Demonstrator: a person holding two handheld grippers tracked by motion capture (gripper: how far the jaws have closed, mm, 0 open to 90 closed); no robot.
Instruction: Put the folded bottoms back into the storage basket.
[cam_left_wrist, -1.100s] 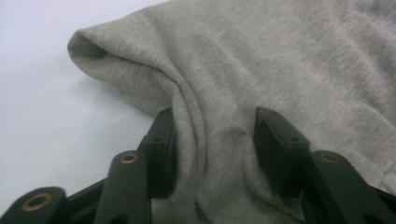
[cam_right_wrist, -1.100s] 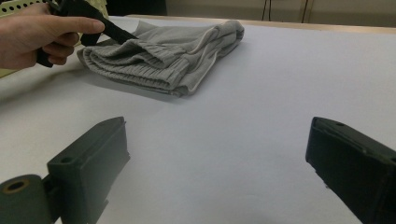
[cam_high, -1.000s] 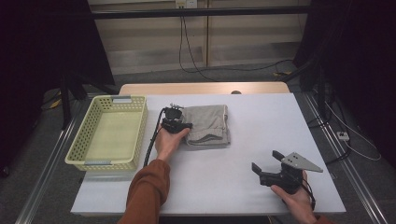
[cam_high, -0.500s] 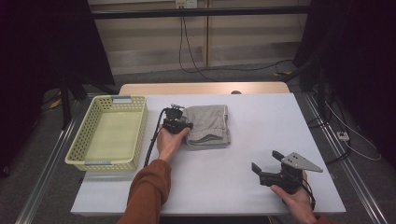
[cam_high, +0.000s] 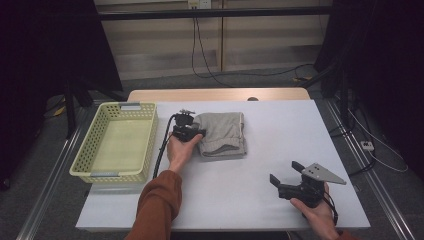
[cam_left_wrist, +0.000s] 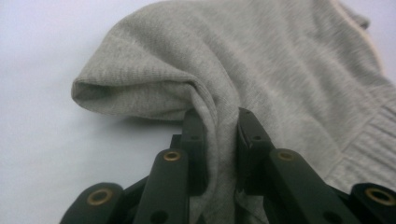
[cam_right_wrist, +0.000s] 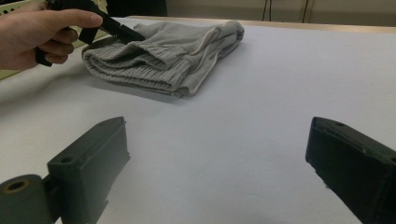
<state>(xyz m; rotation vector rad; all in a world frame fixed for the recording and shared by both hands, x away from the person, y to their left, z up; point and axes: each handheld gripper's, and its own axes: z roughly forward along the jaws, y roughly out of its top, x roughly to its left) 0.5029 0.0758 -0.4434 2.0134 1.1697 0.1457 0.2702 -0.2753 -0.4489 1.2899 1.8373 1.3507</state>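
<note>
white table (cam_high: 250, 195) | grey folded garment (cam_left_wrist: 261, 70) edge pinched in left tool (cam_left_wrist: 217, 128)

The left gripper (cam_left_wrist: 217, 140), left of centre in the high view, has just been closing its jaws; they now pinch a raised fold at the left edge of the grey cloth (cam_high: 223, 132) between them.

Light: even from above, table (cam_high: 260, 150) bright, surroundings dark.
Shadows: soft, short.
Focus: near jaws blurred in both gripper views.
</note>
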